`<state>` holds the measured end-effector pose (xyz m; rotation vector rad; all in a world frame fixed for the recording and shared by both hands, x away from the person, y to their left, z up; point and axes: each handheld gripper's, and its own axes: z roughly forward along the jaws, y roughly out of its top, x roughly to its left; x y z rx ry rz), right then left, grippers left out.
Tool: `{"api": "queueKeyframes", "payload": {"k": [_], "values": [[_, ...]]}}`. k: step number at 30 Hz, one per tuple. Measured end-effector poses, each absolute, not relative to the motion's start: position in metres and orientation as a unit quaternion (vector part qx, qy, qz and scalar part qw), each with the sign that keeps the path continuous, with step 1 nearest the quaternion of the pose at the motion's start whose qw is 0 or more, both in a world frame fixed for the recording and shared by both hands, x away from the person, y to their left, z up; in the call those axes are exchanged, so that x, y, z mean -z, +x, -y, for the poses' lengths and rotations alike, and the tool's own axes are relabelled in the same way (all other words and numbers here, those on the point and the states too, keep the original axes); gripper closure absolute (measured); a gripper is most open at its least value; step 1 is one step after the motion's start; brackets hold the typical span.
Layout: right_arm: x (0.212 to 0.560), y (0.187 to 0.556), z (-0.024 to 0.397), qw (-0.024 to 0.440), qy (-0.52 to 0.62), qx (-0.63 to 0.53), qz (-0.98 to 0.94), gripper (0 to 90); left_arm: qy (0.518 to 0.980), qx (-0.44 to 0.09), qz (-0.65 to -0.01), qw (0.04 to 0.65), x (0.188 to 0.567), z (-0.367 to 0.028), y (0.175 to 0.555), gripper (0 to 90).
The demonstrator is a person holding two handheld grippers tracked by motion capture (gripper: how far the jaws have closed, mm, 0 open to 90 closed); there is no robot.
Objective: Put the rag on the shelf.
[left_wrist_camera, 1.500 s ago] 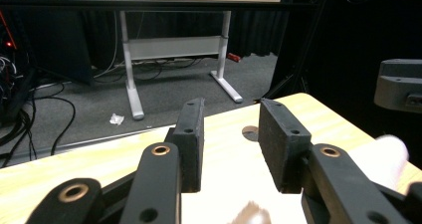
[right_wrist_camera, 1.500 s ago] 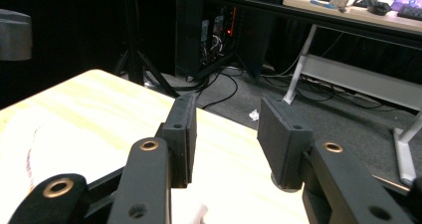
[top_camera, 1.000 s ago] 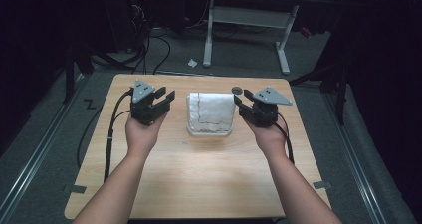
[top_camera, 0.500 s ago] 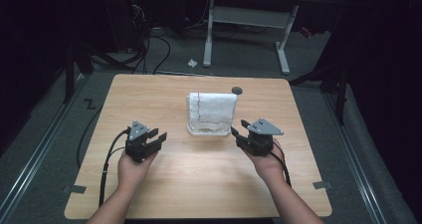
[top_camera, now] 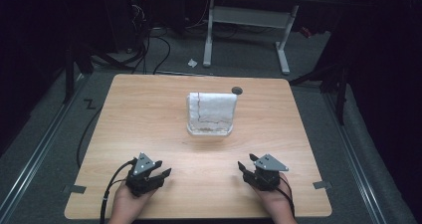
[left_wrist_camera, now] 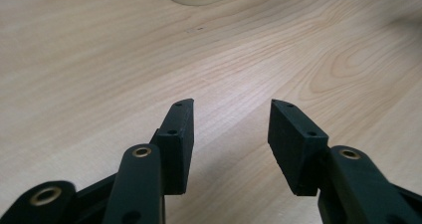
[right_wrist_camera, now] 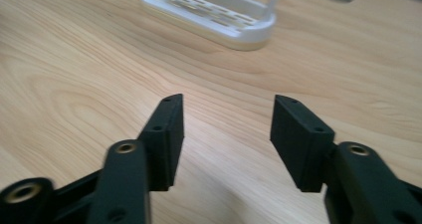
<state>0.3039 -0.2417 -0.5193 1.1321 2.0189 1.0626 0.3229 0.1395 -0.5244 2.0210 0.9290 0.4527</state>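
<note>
High view: white slotted container (top_camera: 211,113) upright mid-table (top_camera: 149,114), contents unclear.

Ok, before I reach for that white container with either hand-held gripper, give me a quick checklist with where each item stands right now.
1. Left hand-held gripper open and holding nothing: ok.
2. Right hand-held gripper open and holding nothing: ok.
3. White container upright on the table: ok.
4. Bare wood between both grippers and the container: ok.
5. Container away from the table edges: ok.
6. What the container holds: cannot tell.
</note>
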Motion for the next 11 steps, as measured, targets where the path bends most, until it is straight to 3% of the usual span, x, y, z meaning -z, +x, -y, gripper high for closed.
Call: {"api": "queueKeyframes", "payload": {"k": [11], "values": [[0.528,0.317,0.255,0.267,0.447,-0.393,-0.758,48.0,0.798,-0.15,-0.384,0.439,0.528,-0.14,0.333,51.8]]}}
